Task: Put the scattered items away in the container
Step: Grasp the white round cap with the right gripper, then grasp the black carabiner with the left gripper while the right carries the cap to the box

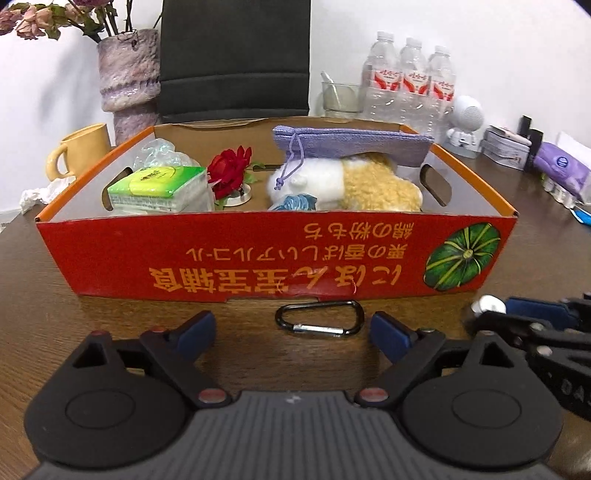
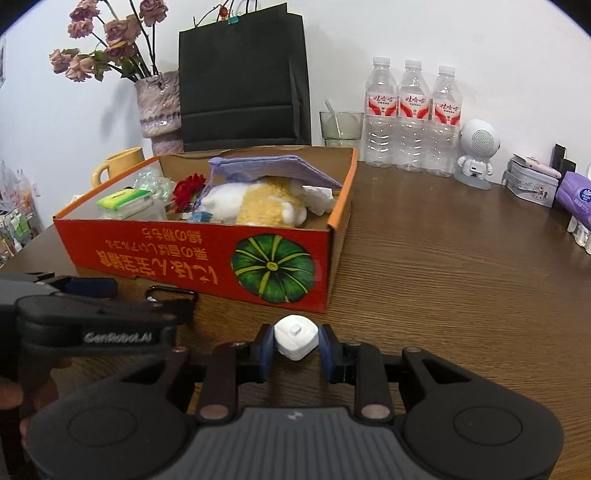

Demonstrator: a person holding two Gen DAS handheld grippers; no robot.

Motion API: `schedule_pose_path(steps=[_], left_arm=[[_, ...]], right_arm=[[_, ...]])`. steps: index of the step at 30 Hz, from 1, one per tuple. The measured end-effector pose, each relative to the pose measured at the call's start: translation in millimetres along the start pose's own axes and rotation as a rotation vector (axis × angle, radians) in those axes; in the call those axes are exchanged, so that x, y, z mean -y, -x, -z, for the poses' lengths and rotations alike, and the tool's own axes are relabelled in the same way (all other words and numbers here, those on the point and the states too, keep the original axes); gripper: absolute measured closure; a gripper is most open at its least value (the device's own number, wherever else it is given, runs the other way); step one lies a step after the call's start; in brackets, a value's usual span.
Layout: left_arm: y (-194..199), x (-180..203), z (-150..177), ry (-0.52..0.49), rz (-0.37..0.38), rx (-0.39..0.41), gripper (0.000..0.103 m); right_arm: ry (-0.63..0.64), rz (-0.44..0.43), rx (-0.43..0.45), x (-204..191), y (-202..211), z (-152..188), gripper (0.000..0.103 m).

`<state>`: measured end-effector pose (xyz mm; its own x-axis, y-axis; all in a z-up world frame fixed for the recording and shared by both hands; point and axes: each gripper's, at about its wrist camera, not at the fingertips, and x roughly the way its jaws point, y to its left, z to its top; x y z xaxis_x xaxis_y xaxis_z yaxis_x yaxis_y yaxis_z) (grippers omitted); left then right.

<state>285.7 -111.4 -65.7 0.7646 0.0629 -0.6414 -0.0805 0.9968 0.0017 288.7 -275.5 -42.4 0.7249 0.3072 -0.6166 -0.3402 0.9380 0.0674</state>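
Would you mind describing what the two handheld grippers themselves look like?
Both look alike. The left gripper has a black body with two round discs, a grey ribbed centre plate, black linkage arms with copper-red pivot pins, and blue finger pads. The right gripper matches. The left one's side reads "GenRobot.AI" in the right wrist view. No cables or sleeves show.

A dark brown wood-grain surface [image 2: 443,258] runs back to a plain white wall [image 2: 406,33]. Against the wall at 12 o'clock stands a black paper bag [image 2: 243,81]; at 10 o'clock a mottled purple ceramic vase [image 2: 159,107] holds dried pink roses [image 2: 107,40]. Three clear plastic water bottles [image 2: 413,114] line up at 1 o'clock.
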Motion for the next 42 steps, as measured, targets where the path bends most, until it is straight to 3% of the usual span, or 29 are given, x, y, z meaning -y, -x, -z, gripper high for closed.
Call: schedule_pose_path(steps=[3, 7, 19, 28, 35, 42], left_arm=[[-1, 5, 0, -0.002, -0.013, 0.007, 0.016], [4, 6, 0, -0.010, -0.004, 0.031, 0.048], [17, -6, 8, -0.005, 0.080, 0.047, 0.048], [67, -26, 6, 0.014, 0.169, 0.172, 0.049], [89, -51, -38, 0.002, 0.181, 0.291, 0.048], [57, -69, -84, 0.033, 0.143, 0.320, 0.048]], right_arm=[[-0.006, -0.012, -0.001, 3, 1, 1, 0.078], [-0.016, -0.022, 0.005, 5, 2, 2, 0.078], [-0.052, -0.019, 0.014, 11, 4, 1, 0.078], [-0.042, -0.031, 0.111, 4, 31, -7, 0.078], [0.003, -0.087, 0.222, -25, 50, -48, 0.078], [0.008, -0.103, 0.176, -56, -5, -100, 0.078]])
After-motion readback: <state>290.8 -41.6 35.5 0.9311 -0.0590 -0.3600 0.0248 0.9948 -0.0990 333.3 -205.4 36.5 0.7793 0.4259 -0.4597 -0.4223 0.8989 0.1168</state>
